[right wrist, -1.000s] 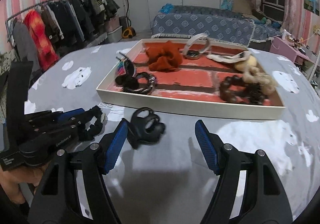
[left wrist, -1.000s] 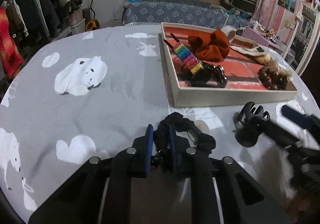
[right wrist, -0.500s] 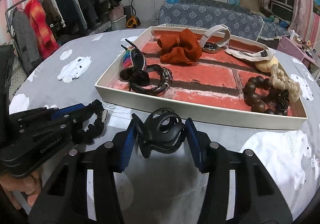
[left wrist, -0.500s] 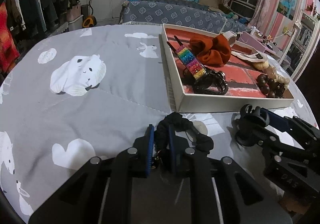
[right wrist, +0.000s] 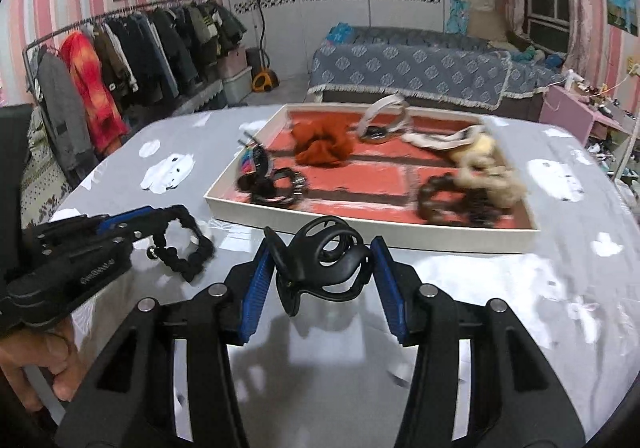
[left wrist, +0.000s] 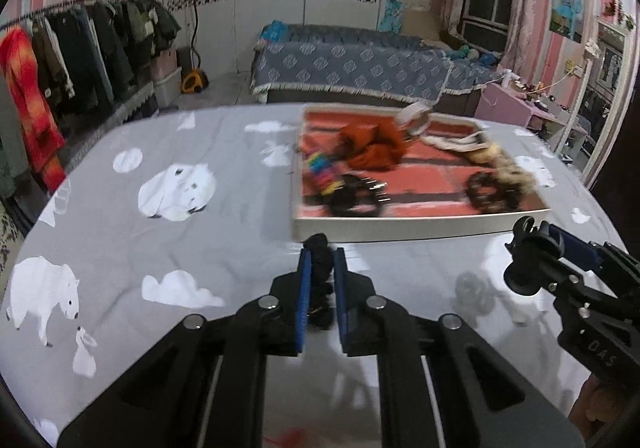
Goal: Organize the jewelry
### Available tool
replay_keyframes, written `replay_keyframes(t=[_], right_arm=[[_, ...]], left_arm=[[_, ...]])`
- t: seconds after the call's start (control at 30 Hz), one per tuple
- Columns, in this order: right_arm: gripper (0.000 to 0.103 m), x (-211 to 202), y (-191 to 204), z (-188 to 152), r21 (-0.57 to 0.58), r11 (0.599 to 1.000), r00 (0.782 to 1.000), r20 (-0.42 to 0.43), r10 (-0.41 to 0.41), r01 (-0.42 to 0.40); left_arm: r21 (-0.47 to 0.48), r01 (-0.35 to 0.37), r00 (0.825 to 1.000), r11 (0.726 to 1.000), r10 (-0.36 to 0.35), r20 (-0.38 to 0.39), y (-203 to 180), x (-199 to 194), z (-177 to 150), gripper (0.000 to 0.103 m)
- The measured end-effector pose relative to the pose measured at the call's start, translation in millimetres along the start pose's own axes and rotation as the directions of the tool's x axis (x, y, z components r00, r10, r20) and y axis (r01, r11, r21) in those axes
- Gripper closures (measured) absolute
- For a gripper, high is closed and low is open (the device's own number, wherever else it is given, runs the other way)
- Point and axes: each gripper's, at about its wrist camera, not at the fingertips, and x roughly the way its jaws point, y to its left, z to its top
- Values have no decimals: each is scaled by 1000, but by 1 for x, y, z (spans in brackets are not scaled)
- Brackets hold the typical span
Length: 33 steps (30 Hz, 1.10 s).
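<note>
Two tools at work above the grey tabletop (left wrist: 224, 232) with its white polar-bear and cloud print. Left tool (left wrist: 320, 280) narrowed on a black ruffled fabric scrunchie (left wrist: 320, 260), pinched between the blue pads (left wrist: 305, 288), a loop of it poking out past the tips toward the tray and, in the right wrist view (right wrist: 184, 244), hanging as an open ring off the tool (right wrist: 160, 214), clear of or just grazing the cloth; hard to tell which. Right tool (right wrist: 320, 268) closed on a black plastic claw hair clip (right wrist: 324, 260), squeezed from both sides between its blue pads (right wrist: 256, 284), the clip's curved teeth pointing up and toward the tray; seen also from the left wrist camera as a dark clip (left wrist: 528, 264) at the tip of the right tool (left wrist: 560, 260). Just beyond both tools, a shallow white-rimmed tray (right wrist: 360, 232) with a red brick-pattern floor, holding a rust-orange fabric scrunchie (right wrist: 322, 146), a rainbow-striped hair clip (right wrist: 246, 162), a black beaded bracelet (right wrist: 284, 188), a dark brown wooden bead bracelet (right wrist: 440, 196), a cream braided hair tie (right wrist: 484, 168) and a white hairband (right wrist: 384, 116). Both held pieces outside the tray, on its near side. Tray contents blurred in the left wrist view.
</note>
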Motion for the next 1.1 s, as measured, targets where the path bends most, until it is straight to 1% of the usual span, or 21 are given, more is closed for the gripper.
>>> replay_keyframes(t=[0.1,0.27,0.4,0.5,0.6,0.77,0.9,1.1], right_arm=[[54,-26,-25,-8,10,1000,1000,28,-13,13],[54,-68,-75,-24,36,998,996,62,-58,56],[54,-95,-106,-36,56,995,993,85,-86,82],[54,-108,-119,-43,72,994,991,92,-94,87],[54,-118,-127,-51,90,992,990,98,-101,92],[54,-129,-129,-56,104,990,988,111,-103,92],[54,-131,-123,-51,105,991,988,123,-93,80],[54,-121,-107,-38,81,994,989,123,-84,75]], left_arm=[[18,11,999,1000,-12,35,-38,-21,-3,92],[50,29,998,998,-32,62,-95,-40,-15,92],[74,34,997,997,-39,65,-125,-45,-20,92],[97,29,996,995,-37,75,-140,-48,-19,92],[109,31,996,994,-40,83,-148,-50,-19,92],[121,28,995,992,-39,93,-143,-57,-18,92],[109,18,994,994,-30,103,-130,-59,-14,92],[91,14,993,996,-25,112,-111,-58,-8,92]])
